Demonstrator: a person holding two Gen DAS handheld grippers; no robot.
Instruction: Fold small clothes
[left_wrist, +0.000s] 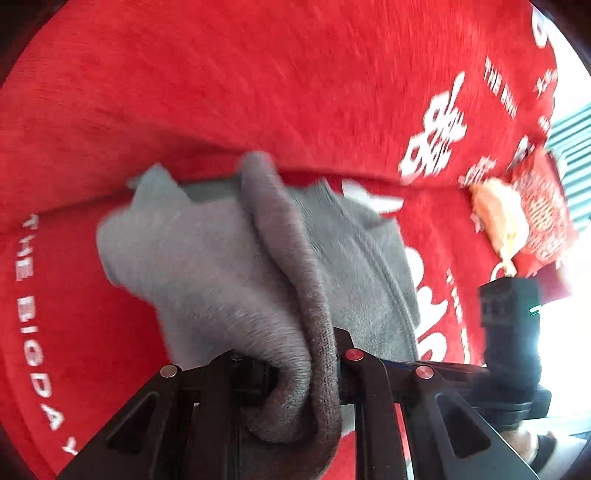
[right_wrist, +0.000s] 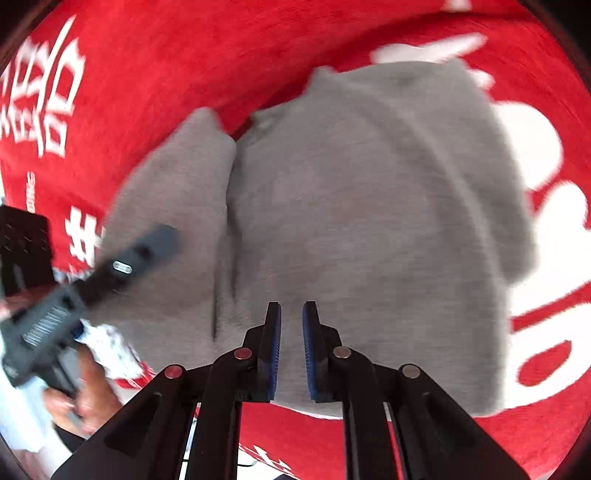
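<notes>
On red cloth (right_wrist: 184, 55), grey garment (right_wrist: 351, 221) lies bunched.

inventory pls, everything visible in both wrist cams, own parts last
grey garment: 1, grey knit with a thicker ribbed band, lying on the red cloth; one bunched edge is pinched in the left hand-held gripper.
red cloth: 1, red with white lettering, spread under the garment and filling both views.
red packet: 1, red with white print, at the far right of the left wrist view; blurred.
pale object: 1, cream, beside the red packet; too blurred to identify.
left hand-held gripper: 1, black, shut on the garment's edge.
right hand-held gripper: 1, black with blue pads, slightly open over the garment, holding nothing.
hand: 1, bare skin, lower left of the right wrist view, holding the left gripper.
</notes>
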